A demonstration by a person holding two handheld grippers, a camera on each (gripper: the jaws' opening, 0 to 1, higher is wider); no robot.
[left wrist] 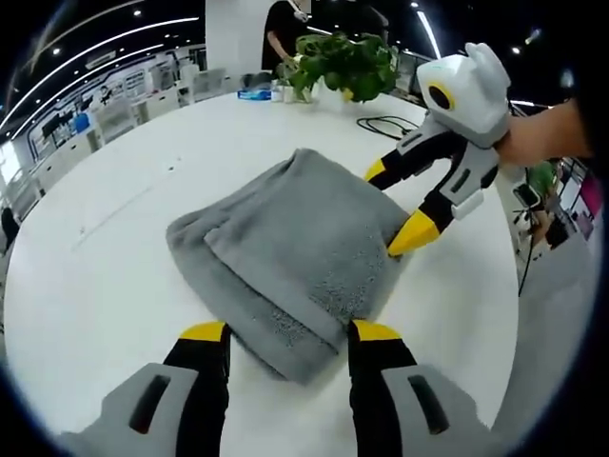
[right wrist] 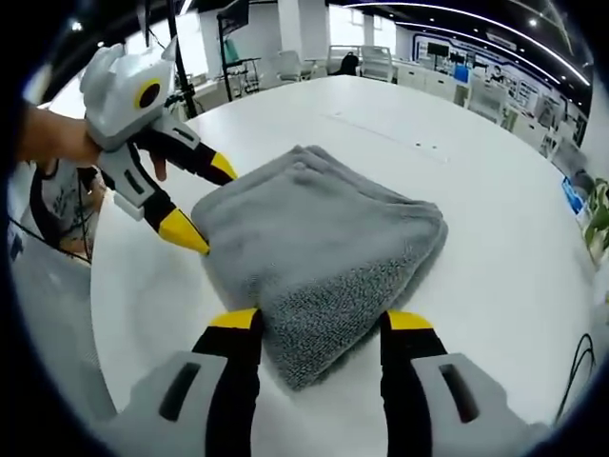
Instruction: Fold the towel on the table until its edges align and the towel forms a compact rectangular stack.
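Observation:
A grey towel (left wrist: 285, 252) lies folded into a thick, roughly rectangular stack on the white round table (left wrist: 105, 276). In the left gripper view my left gripper (left wrist: 289, 333) is open, its yellow-tipped jaws straddling the towel's near corner. My right gripper (left wrist: 395, 202) comes in from the right, open, with its tips at the towel's right edge. In the right gripper view the towel (right wrist: 324, 238) has its near corner between the open jaws of my right gripper (right wrist: 322, 322). The left gripper (right wrist: 203, 198) stands open at the towel's left edge, one tip touching it.
At the table's far side stand a green potted plant (left wrist: 347, 62), a blue box (left wrist: 255, 92) and a black cable (left wrist: 385, 124). A person (left wrist: 285, 29) stands behind them. A hand (right wrist: 57, 138) holds the left gripper. The table's edge (right wrist: 114, 324) runs close by.

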